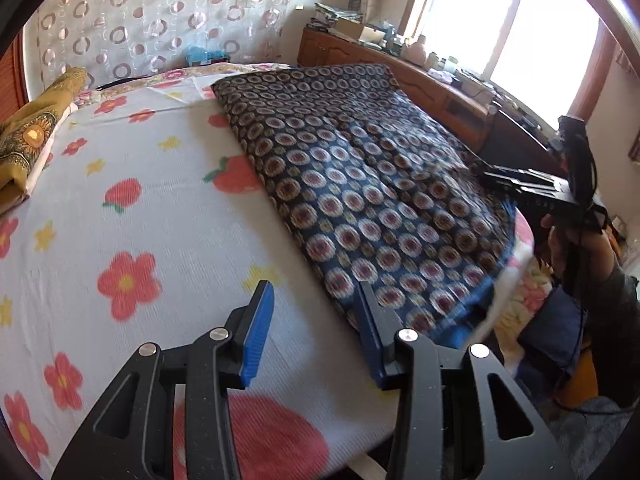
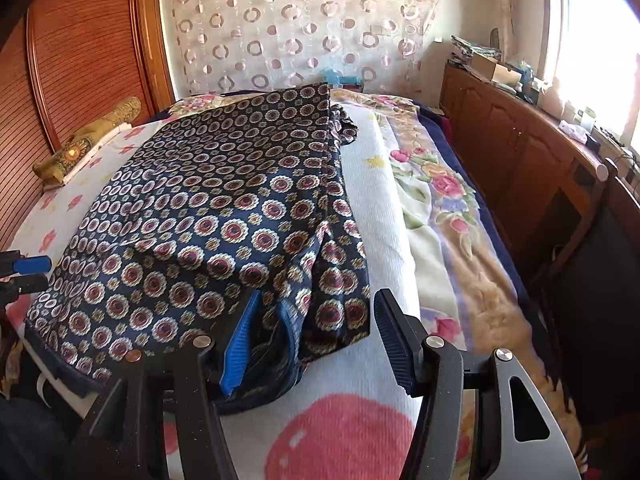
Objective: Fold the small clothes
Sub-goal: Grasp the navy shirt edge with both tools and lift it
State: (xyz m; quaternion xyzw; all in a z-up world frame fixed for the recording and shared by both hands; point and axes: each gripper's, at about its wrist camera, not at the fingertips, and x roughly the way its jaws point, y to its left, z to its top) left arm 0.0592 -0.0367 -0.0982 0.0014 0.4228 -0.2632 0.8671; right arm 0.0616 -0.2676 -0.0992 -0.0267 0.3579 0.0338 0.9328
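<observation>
Navy garment (image 2: 208, 216) runs 6 to 12 on the bed (image 2: 384, 248); right hand-held gripper (image 2: 316, 340) released at its near hem, left hand-held gripper (image 1: 316, 320) released beside its left edge.

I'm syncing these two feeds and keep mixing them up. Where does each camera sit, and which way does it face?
Left wrist: on the left gripper, facing across the bed toward the window; jaws open beside the patterned garment; the right gripper and the person's hand show.
Right wrist: on the right gripper, facing the curtain; jaws open over the garment's hem.
Shared: garment, floral blanket, curtain.
</observation>
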